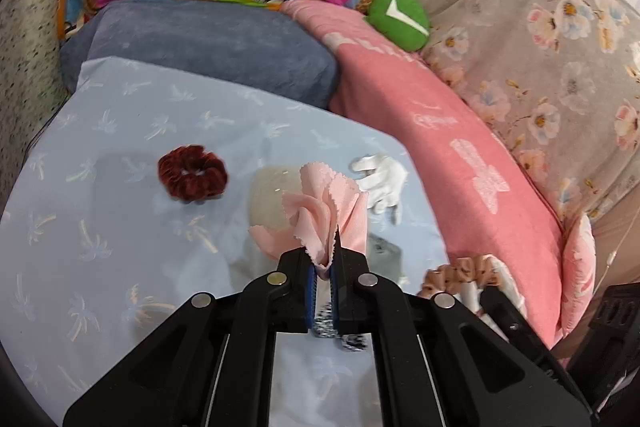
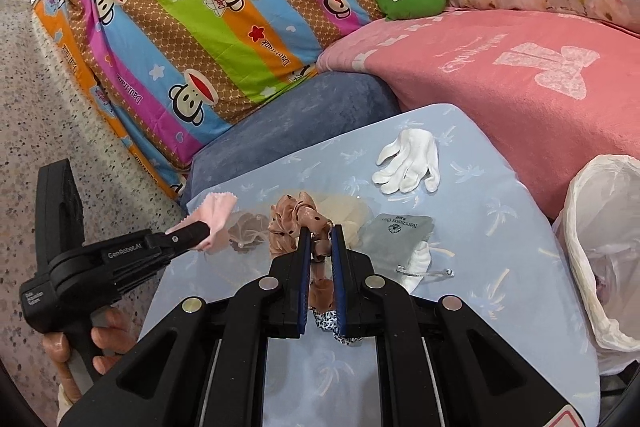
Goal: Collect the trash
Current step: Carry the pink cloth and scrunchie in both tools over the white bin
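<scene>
My left gripper [image 1: 324, 259] is shut on a crumpled pink cloth [image 1: 324, 211], which it holds above the light blue table [image 1: 100, 227]. The right wrist view shows that gripper [image 2: 200, 233] at the left with the pink cloth [image 2: 218, 213] sticking out of its tips. My right gripper [image 2: 320, 231] is shut on a peach dotted scrunchie [image 2: 296, 223], which is raised off the table. A white trash bag [image 2: 604, 247] stands open at the table's right edge.
On the table lie a dark red scrunchie [image 1: 192, 177], a white glove [image 2: 408, 161], a grey pouch [image 2: 404, 231], a silver bracelet [image 2: 424, 271] and a leopard-print scrunchie [image 2: 332, 323]. A blue cushion [image 2: 288, 131], pink blanket [image 2: 500, 75] and striped pillow [image 2: 192, 27] lie behind. A hand [image 2: 108, 339] holds the left gripper's handle.
</scene>
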Motion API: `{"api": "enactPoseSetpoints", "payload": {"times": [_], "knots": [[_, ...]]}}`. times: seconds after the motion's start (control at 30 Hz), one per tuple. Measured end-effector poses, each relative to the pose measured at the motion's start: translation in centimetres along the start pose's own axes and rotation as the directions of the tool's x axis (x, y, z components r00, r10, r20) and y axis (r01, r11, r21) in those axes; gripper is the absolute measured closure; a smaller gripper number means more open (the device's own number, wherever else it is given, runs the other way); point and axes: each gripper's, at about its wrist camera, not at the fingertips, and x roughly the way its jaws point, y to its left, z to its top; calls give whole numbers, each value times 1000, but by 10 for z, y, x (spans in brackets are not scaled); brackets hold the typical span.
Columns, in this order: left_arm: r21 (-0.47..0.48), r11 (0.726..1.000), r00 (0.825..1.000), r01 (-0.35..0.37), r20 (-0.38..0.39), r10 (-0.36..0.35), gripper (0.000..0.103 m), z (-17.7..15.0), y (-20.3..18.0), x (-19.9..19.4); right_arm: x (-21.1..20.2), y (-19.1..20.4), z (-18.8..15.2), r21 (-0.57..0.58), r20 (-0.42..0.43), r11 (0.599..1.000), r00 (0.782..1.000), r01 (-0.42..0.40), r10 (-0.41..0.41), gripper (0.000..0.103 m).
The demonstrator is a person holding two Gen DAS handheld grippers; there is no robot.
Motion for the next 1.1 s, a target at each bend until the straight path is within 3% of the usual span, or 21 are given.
{"api": "enactPoseSetpoints", "payload": {"times": [0.23, 0.5, 1.1], "knots": [[56, 994, 995, 98, 1, -99, 97, -2, -40, -9, -22, -15, 5, 28, 36, 1000, 999, 5, -6, 93], [148, 976, 987, 161, -48, -156, 97, -19, -86, 2, -40, -34, 5, 56, 64, 998, 998, 25, -28, 93], [310, 911, 958, 270, -178, -224, 97, -55, -182, 41, -98, -112, 7, 175, 145, 972, 972, 159, -185, 93]]}}
